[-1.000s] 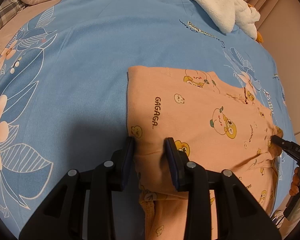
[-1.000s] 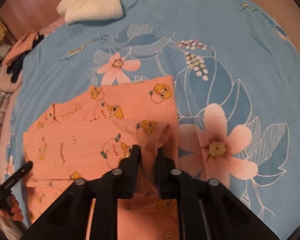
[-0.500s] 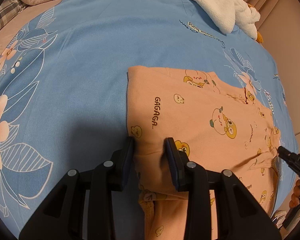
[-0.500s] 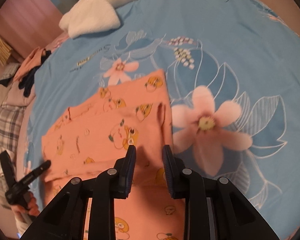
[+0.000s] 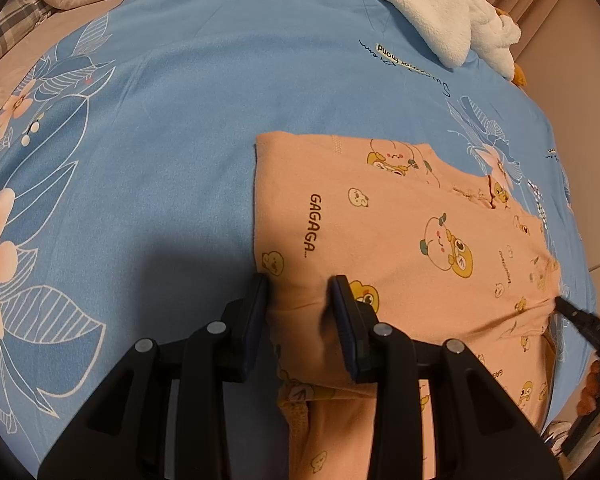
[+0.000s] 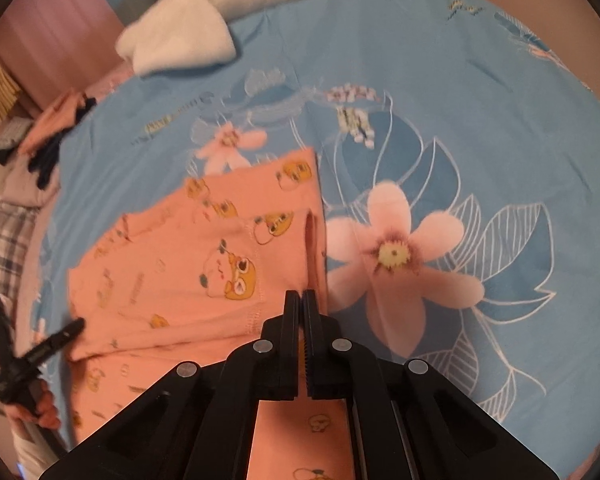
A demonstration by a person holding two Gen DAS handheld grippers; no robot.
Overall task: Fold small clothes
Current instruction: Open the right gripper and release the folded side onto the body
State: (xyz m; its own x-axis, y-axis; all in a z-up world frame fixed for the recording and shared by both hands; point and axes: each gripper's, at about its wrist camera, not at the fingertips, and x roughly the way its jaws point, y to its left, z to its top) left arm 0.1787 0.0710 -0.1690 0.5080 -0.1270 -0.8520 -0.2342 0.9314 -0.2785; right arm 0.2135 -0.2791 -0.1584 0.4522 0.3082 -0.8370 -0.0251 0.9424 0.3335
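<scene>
A peach garment (image 5: pixel 400 232) printed with cartoon animals and "GAGAGA" lies folded on the blue flowered bedsheet (image 5: pixel 160 140). My left gripper (image 5: pixel 300 292) is shut on a bunched fold at the garment's near left edge, and cloth fills the gap between its pads. In the right wrist view the garment (image 6: pixel 204 264) lies flat, with a small ridge along its right edge. My right gripper (image 6: pixel 301 294) hovers over that edge, its jaws closing fully together with nothing between them. Its tip (image 5: pixel 568 306) shows at the garment's right side in the left wrist view.
A white fluffy blanket (image 5: pixel 432 8) lies at the far edge of the bed. A plaid pillow (image 5: pixel 16 20) and a pile of clothes (image 6: pixel 52 136) sit at the left side. A person's hand (image 6: pixel 40 408) holds the left gripper's handle.
My right gripper let go of the fold at the garment's right edge, pulled back a little and shut empty. The cloth there dropped flat. The left gripper kept still.
</scene>
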